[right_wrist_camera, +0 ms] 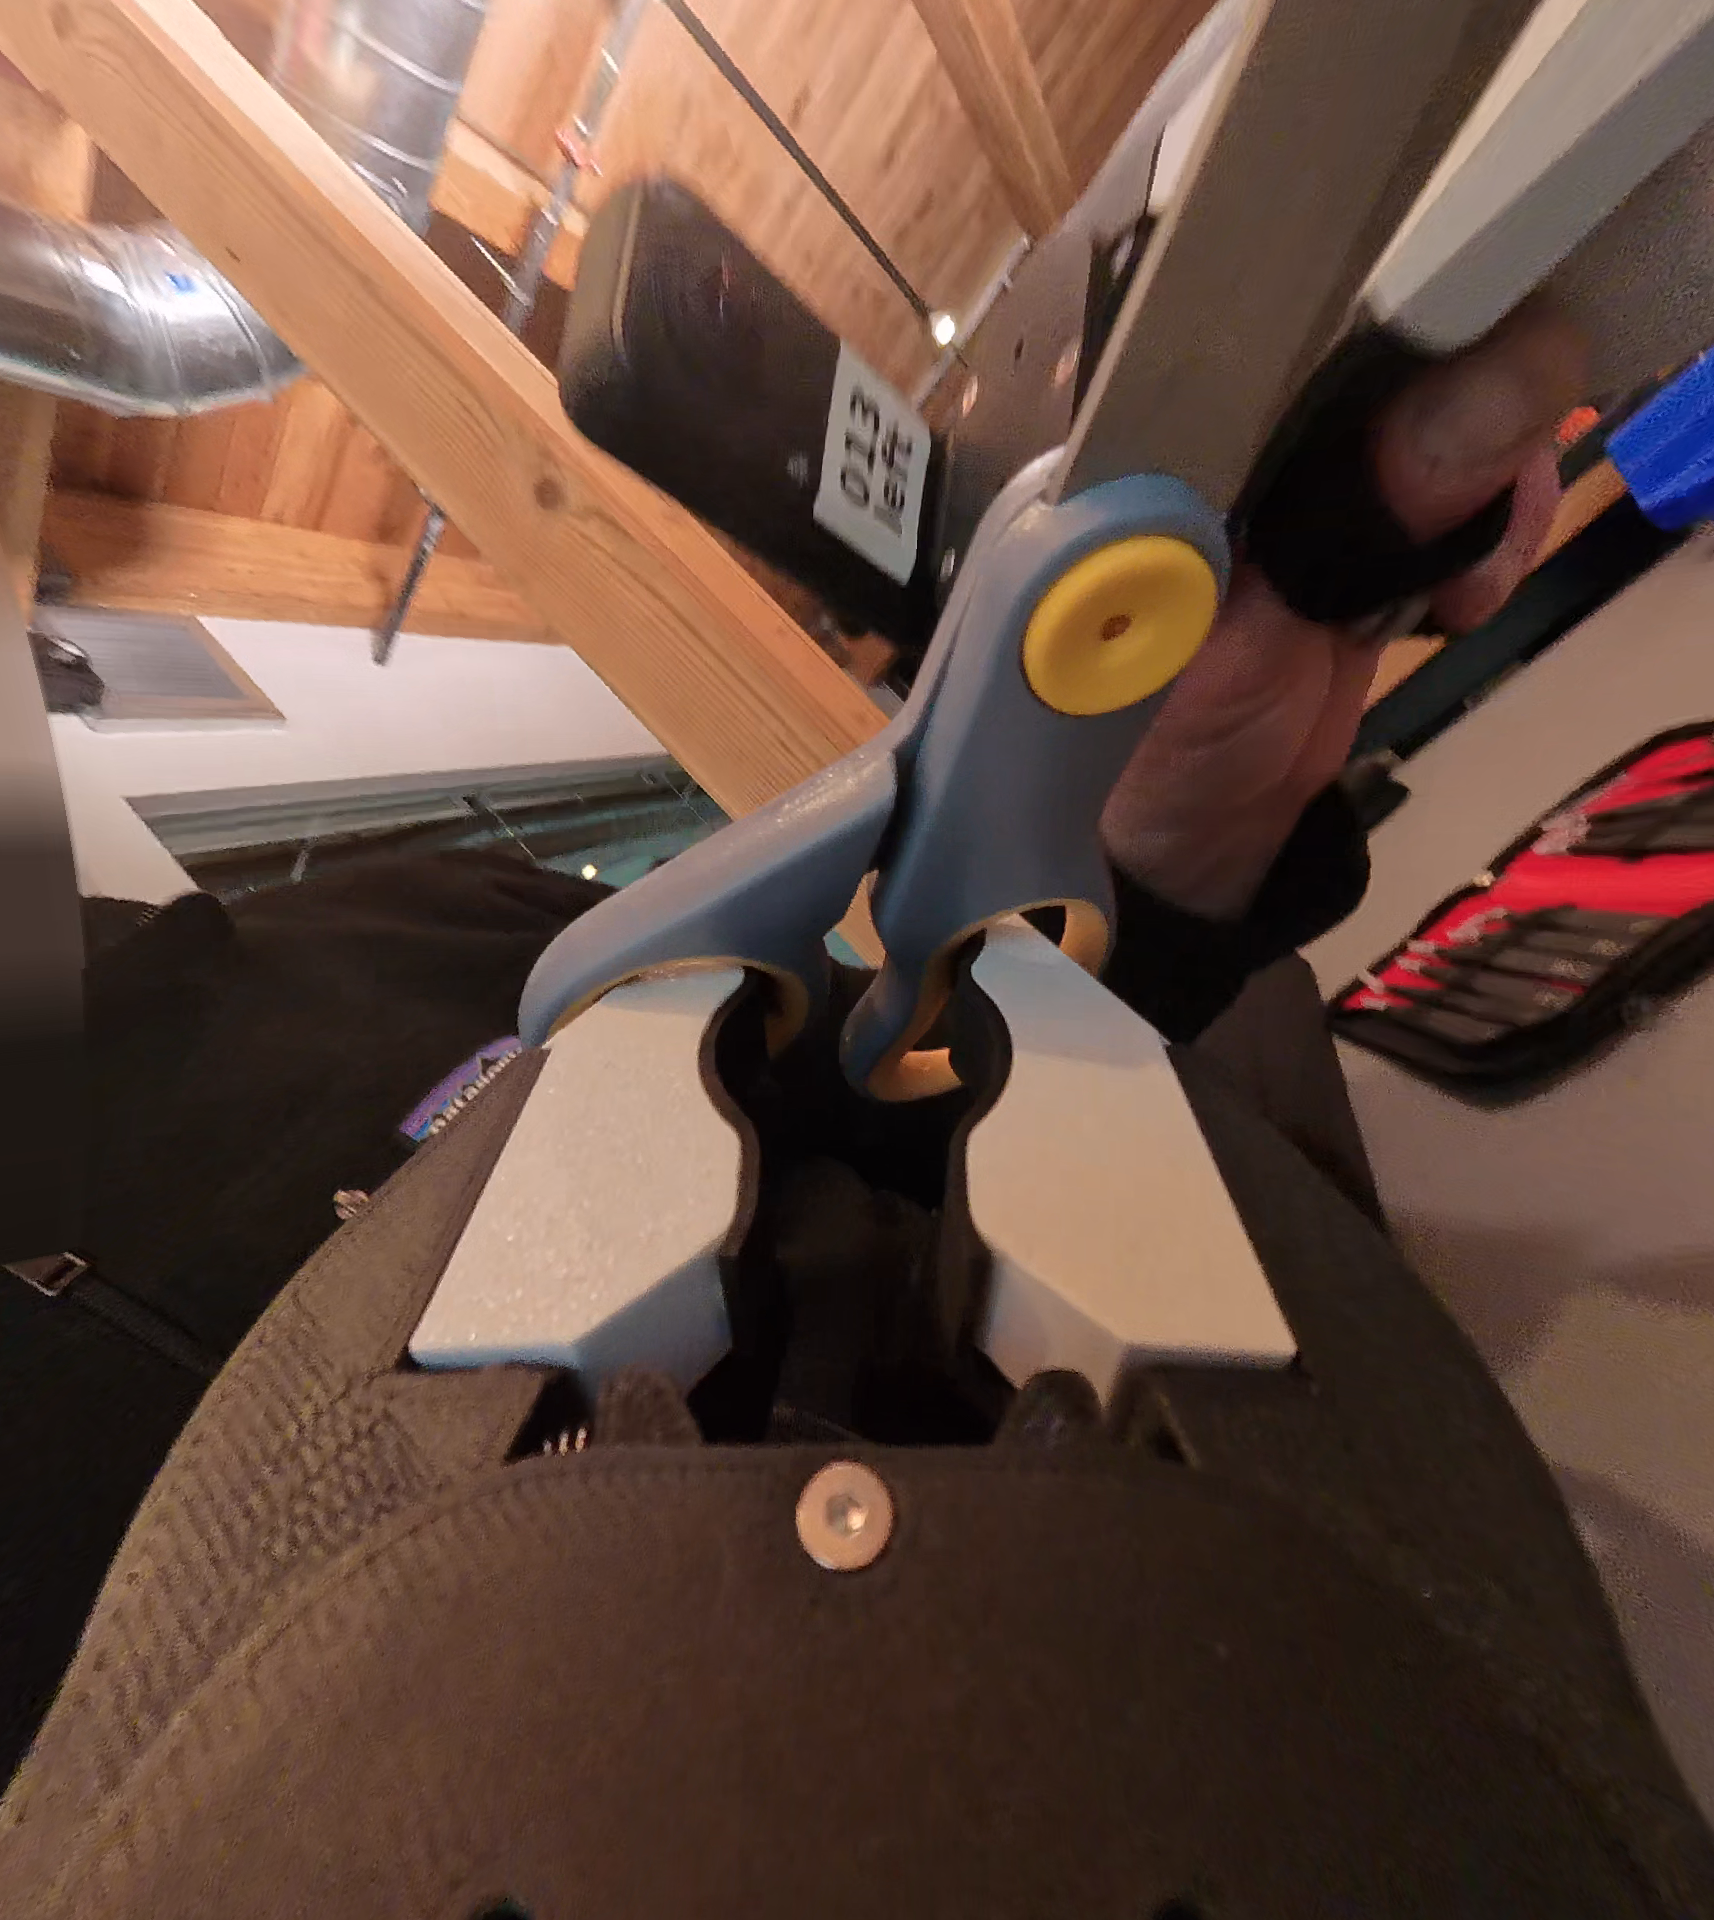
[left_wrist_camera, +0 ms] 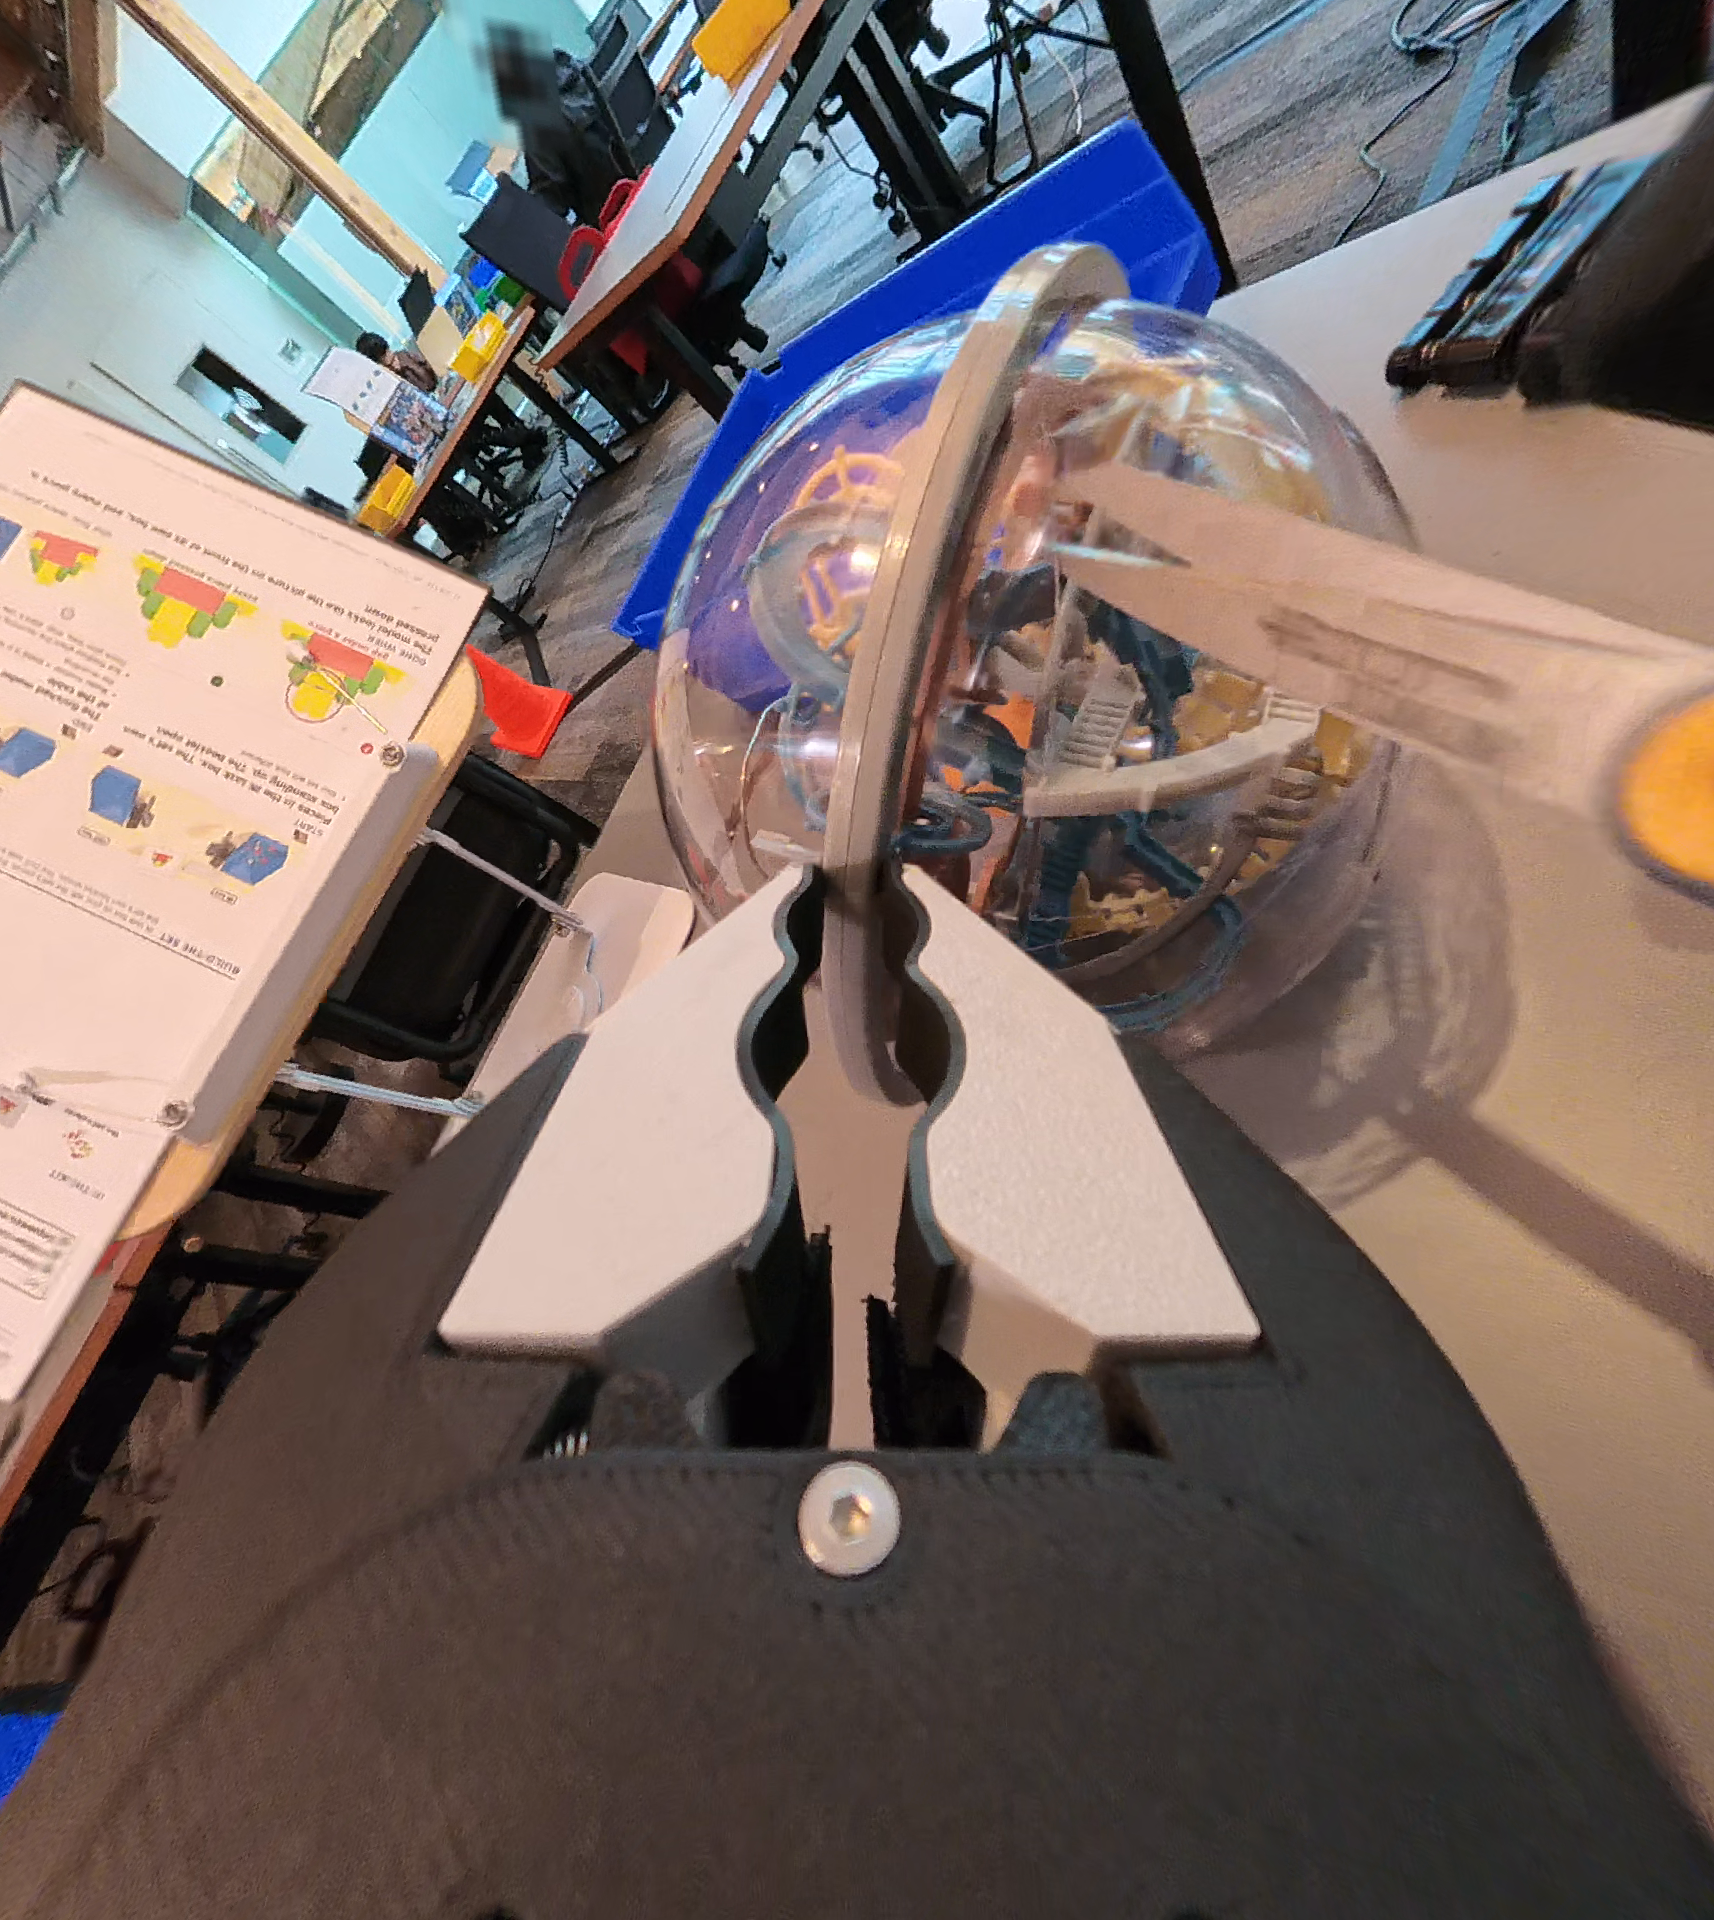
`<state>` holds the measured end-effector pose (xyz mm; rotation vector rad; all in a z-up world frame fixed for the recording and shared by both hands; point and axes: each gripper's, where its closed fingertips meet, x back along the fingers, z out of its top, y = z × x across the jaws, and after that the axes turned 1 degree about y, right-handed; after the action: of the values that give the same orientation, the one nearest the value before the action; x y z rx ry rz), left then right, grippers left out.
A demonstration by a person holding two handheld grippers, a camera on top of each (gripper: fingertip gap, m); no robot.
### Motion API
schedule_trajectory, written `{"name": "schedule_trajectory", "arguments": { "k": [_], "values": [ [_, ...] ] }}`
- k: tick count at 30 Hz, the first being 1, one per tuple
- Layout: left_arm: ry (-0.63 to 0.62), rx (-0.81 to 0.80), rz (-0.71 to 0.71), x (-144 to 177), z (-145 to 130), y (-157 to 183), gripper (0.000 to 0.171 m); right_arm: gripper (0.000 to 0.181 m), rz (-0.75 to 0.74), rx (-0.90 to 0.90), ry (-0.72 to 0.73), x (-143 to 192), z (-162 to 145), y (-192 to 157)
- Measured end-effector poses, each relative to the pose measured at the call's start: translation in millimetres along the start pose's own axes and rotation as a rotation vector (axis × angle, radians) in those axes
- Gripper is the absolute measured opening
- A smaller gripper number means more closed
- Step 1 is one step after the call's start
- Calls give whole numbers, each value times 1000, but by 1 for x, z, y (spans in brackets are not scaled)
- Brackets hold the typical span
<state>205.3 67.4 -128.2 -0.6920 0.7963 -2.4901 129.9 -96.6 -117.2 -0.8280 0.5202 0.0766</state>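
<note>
- My left hand-held gripper [left_wrist_camera: 858, 940] pinches the grey ring [left_wrist_camera: 894, 665] that runs round a clear maze ball [left_wrist_camera: 1029, 665]; the ring's lower edge sits between the pressed-in fingers [left_wrist_camera: 645, 1122].
- The maze ball rests on the pale bench [left_wrist_camera: 1559, 1299], straight ahead of that hand-held gripper and just past its fingertips, with blue, yellow and white tracks inside.
- The blades of a pair of scissors [left_wrist_camera: 1352, 623] come in from the right of that hand-held gripper, tips touching the ball's clear shell.
- My right hand-held gripper [right_wrist_camera: 858, 997] carries those scissors [right_wrist_camera: 998, 748] by the grey-blue handle loops: each finger [right_wrist_camera: 604, 1164] goes through a loop, and the fingers stand spread apart.
- The yellow pivot disc [right_wrist_camera: 1118, 623] lies just ahead of the fingertips, the blades running up and away from it.
- A hand in a black fingerless glove [right_wrist_camera: 1279, 727] shows just behind the scissors.
- To the right of the right hand-held gripper a black case with red lining [right_wrist_camera: 1601, 883] lies open on the bench.
- Left of the left hand-held gripper stands a printed instruction sheet [left_wrist_camera: 136, 790] on a board; beyond the ball is a blue bin [left_wrist_camera: 988, 270].
</note>
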Motion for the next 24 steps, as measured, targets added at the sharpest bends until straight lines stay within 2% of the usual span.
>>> {"name": "schedule_trajectory", "arguments": {
  "k": [5, 8, 11, 13, 17, 24],
  "values": [
    [3, 34, 4, -7, -4, -18, 8, 28, -73, -62, -217, 6, -46, 0],
    [-15, 14, 24, -5, -10, -34, 8, 28, -164, -17, -336, 23, -59, -5],
    [-1, -31, 4, 4, -14, -48, 8, 28, -327, 63, -465, 51, -59, 2],
    [-9, -39, -24, 13, -22, -61, 8, 27, -448, 140, -507, 69, -45, 11],
    [-39, -66, -90, 33, -46, -83, 7, 27, -564, 284, -516, 81, 1, 17],
    [16, -95, -280, 65, -84, -106, 8, 27, -779, 427, -758, 90, 40, 62]
  ]
}}
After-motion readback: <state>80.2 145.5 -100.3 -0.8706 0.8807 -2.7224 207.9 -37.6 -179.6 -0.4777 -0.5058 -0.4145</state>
